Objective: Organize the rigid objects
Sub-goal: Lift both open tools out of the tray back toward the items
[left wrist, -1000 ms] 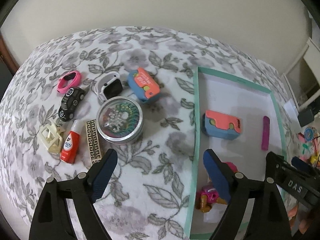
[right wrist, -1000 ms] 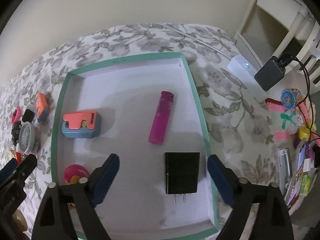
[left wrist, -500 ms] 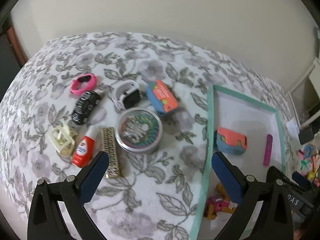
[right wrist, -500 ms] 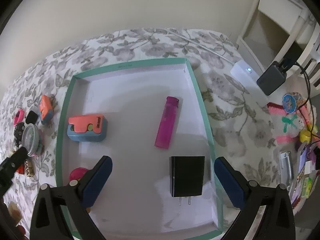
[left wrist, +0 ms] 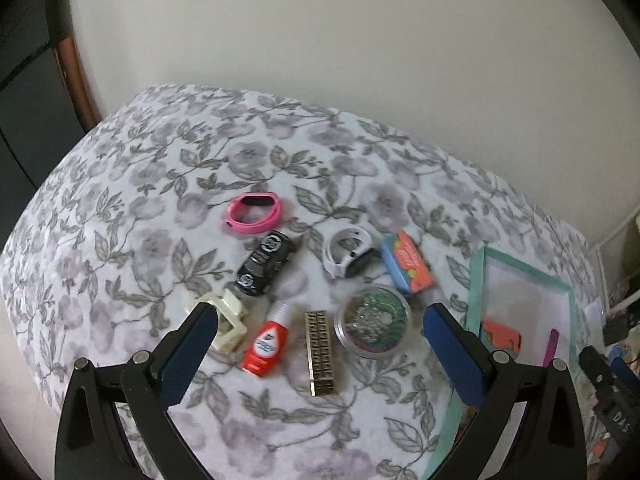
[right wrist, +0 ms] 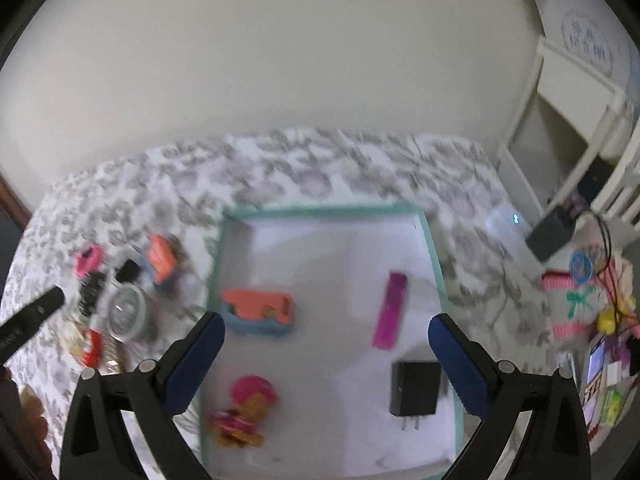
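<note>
My left gripper [left wrist: 316,344] is open and empty, above loose items on the floral cloth: a red glue bottle [left wrist: 266,344], a gold patterned bar [left wrist: 320,352], a round clear tin [left wrist: 373,320], a cream clip [left wrist: 224,320], a black toy car [left wrist: 266,262], a pink band [left wrist: 254,212], a white watch [left wrist: 348,256] and an orange-blue case [left wrist: 406,266]. My right gripper [right wrist: 326,356] is open and empty above the teal-rimmed white tray [right wrist: 434,248], which holds an orange-blue block [right wrist: 260,312], a pink lighter [right wrist: 391,308], a black charger [right wrist: 414,388] and a pink toy figure [right wrist: 244,408].
The tray's rim [left wrist: 476,288] shows at the left wrist view's right edge. Right of the tray lie a white adapter [right wrist: 506,222], a black plug box [right wrist: 550,234], cables and colourful clutter [right wrist: 588,308]. White shelving [right wrist: 560,120] stands at the back right.
Both grippers have drawn back and risen. The left view has swung left, so the loose items are now centred and the tray is at the edge. The right view is motion-blurred.
</note>
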`<action>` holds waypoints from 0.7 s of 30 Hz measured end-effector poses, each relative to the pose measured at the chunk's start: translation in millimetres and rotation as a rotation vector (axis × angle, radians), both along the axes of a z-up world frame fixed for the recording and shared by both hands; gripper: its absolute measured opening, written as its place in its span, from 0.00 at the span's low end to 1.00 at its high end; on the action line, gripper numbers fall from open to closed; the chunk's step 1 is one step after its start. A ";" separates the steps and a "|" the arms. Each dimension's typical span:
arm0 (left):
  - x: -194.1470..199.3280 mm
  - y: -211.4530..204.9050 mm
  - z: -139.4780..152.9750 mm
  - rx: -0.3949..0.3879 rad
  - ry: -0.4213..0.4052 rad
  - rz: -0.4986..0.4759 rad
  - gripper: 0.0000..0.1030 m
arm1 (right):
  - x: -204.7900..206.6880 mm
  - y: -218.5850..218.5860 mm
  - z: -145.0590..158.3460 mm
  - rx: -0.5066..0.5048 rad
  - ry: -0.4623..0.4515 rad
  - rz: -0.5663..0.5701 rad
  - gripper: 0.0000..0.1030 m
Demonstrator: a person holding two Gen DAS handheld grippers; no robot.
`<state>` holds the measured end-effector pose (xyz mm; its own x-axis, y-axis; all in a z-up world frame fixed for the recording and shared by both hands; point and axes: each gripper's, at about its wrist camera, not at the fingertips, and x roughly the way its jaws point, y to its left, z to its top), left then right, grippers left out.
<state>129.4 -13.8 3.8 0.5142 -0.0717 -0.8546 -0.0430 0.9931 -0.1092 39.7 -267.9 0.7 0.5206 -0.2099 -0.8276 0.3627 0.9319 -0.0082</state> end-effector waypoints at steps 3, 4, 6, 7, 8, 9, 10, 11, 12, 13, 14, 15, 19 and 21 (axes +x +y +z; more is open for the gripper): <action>3.5 21.1 7.5 -0.024 -0.021 0.040 0.99 | 4.6 15.1 18.4 -0.014 -0.060 -0.002 1.00; 4.8 25.6 9.0 -0.026 -0.027 0.048 0.99 | 7.1 20.7 24.1 -0.014 -0.078 0.006 1.00; 8.2 35.4 12.6 -0.026 -0.039 0.061 0.99 | 13.3 31.9 32.4 -0.006 -0.113 0.029 1.00; 9.3 40.1 13.8 -0.024 -0.043 0.070 0.99 | 15.3 37.4 35.5 0.002 -0.124 0.038 1.00; 10.4 44.2 14.5 -0.024 -0.045 0.079 0.99 | 18.5 42.1 36.8 0.013 -0.133 0.049 1.00; 12.0 47.8 14.0 -0.025 -0.045 0.088 0.99 | 24.2 48.8 37.4 0.040 -0.142 0.071 1.00; 14.0 51.7 13.0 -0.029 -0.042 0.096 0.99 | 27.7 53.3 36.4 0.063 -0.144 0.088 1.00; 16.9 55.7 9.9 -0.040 -0.032 0.102 0.99 | 31.7 58.3 35.0 0.085 -0.144 0.105 1.00; 19.1 58.7 6.5 -0.048 -0.022 0.108 0.99 | 38.3 66.3 32.8 0.104 -0.143 0.126 1.00; 20.5 60.9 3.6 -0.055 -0.014 0.114 0.99 | 41.9 72.7 31.4 0.107 -0.142 0.137 1.00; 22.5 63.3 -0.6 -0.062 -0.001 0.119 0.99 | 45.3 79.2 29.2 0.105 -0.140 0.147 1.00; 25.3 65.9 -6.3 -0.067 0.016 0.123 0.99 | 50.2 86.6 26.6 0.100 -0.137 0.158 1.00; 33.7 75.6 -22.2 -0.080 0.059 0.139 0.99 | 68.5 113.7 12.2 0.107 -0.101 0.223 1.00; 36.6 81.1 -31.0 -0.081 0.085 0.158 0.99 | 76.0 125.7 2.1 0.111 -0.083 0.242 1.00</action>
